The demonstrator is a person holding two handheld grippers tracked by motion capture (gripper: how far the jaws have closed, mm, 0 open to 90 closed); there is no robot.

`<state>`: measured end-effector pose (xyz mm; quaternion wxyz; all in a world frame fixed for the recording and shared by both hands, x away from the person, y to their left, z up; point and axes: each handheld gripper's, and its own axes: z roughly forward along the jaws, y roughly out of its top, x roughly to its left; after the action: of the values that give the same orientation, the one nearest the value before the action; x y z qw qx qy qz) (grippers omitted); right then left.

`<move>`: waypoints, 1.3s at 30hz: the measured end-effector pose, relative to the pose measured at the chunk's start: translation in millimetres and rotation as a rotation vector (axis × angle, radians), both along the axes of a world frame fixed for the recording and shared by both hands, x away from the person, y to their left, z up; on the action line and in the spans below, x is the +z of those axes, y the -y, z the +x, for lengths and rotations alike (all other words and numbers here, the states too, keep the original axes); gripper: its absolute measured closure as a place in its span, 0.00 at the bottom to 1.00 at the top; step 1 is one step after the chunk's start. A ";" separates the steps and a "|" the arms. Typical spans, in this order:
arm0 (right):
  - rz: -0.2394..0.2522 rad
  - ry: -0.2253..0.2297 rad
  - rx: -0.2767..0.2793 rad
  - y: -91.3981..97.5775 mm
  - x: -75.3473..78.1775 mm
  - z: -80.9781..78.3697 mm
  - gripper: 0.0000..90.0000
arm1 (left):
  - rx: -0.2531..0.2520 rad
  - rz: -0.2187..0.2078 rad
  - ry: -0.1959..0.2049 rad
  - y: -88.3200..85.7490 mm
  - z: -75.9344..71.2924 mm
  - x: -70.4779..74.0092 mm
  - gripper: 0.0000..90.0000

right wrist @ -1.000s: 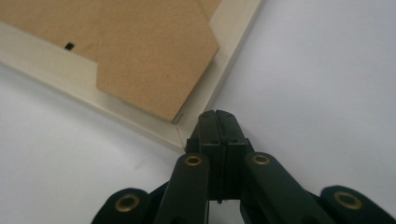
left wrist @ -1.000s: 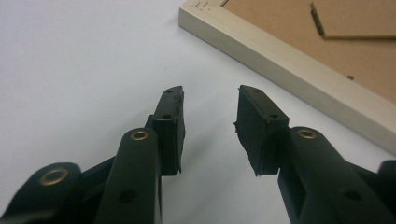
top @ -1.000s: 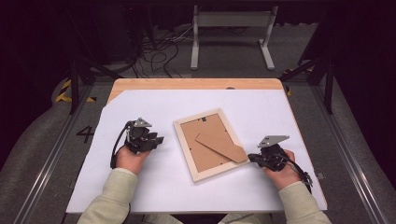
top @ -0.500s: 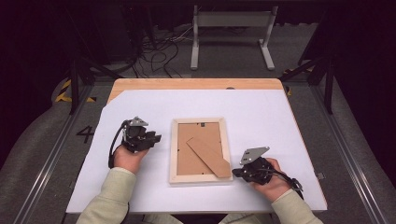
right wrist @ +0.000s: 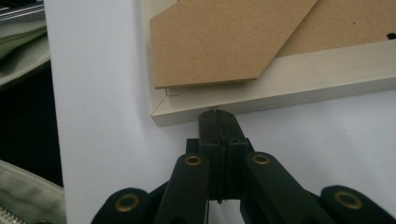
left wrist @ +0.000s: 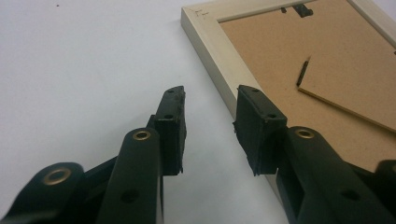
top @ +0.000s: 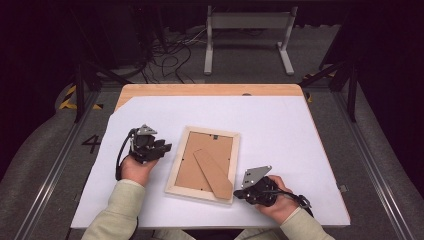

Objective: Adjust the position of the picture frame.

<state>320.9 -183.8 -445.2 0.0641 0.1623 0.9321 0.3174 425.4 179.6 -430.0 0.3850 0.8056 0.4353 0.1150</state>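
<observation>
Beyond the left gripper (left wrist: 208,126), the picture frame (left wrist: 219,51) runs off the top and right edges of the left gripper view, so its far corners are cut away. The small dark hanger (left wrist: 299,8) at the frame's top is clipped by the edge and too blurred to read. Ahead of the right gripper (right wrist: 218,113), the frame's cardboard stand (right wrist: 219,39) is cut off at the top. Whether those closed tips touch the wooden rim or stop just short cannot be told (the gap, if any, is hidden). Pale fabric (right wrist: 21,56) to that gripper's left is cropped.
</observation>
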 end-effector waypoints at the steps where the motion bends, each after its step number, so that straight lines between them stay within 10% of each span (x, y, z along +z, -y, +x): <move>1: 0.000 0.001 0.003 -1.5 -0.1 -0.7 1.00 | -0.004 0.004 0.000 0.3 0.4 -0.2 0.70; 8: 0.009 0.030 0.049 -13.9 0.4 -6.0 1.00 | -0.006 0.001 -0.001 6.2 2.0 0.0 0.71; 19: 0.052 0.063 -0.091 19.9 11.5 -2.1 1.00 | 0.073 0.107 -0.074 26.2 27.6 -11.0 0.99; 23: 0.052 0.062 -0.107 24.8 10.9 -4.3 1.00 | 0.030 0.112 -0.141 31.4 37.8 -18.6 0.99; 39: 0.051 0.056 -0.201 50.1 8.4 -19.2 1.00 | -0.100 0.057 -0.153 82.0 63.9 -16.1 0.99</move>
<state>301.7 -233.8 -436.8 0.1177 0.2478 0.9005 0.3374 489.3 97.6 -446.1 0.3328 0.8434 0.4192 0.0464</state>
